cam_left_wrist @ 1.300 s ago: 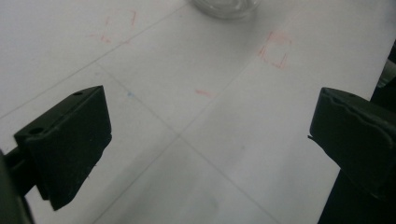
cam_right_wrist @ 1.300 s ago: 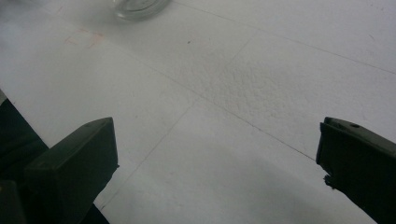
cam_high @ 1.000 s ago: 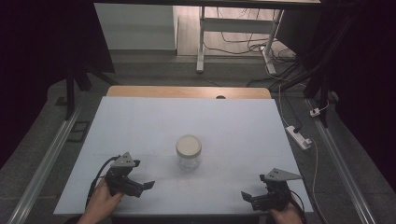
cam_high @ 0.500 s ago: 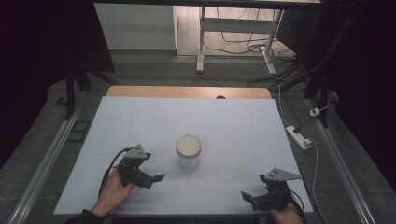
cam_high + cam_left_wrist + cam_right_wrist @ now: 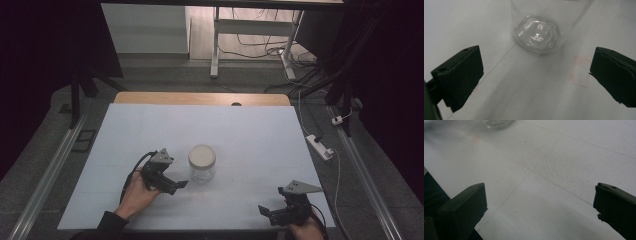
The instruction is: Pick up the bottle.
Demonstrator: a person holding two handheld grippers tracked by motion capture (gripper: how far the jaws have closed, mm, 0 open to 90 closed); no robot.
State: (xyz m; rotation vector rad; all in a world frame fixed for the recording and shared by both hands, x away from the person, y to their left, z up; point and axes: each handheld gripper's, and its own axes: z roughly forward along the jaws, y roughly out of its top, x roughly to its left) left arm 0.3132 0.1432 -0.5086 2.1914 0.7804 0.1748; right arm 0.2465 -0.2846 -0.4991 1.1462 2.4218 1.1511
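Observation:
A clear glass jar [image 5: 201, 164] with a pale lid stands upright near the middle of the white table [image 5: 200, 130]. My left gripper [image 5: 176, 186] is just left of the jar, open, jaws aimed at its base with a small gap left. In the left gripper view the jar's glass bottom [image 5: 537, 35] sits ahead between the wide-apart jaws, nothing held. My right gripper [image 5: 266, 212] rests open near the front right edge of the table, far from the jar. The right gripper view catches the jar's base [image 5: 496, 123] at the top edge.
A faint red rectangle mark [image 5: 580, 72] lies on the table surface beside the jar. A white power strip [image 5: 320, 146] lies on the floor off the table's right side. A bare wooden strip [image 5: 200, 98] runs along the table's far edge.
My left gripper has travelled forward and rightward from the front left of the table to just beside the jar. The right gripper and the jar have stayed put.

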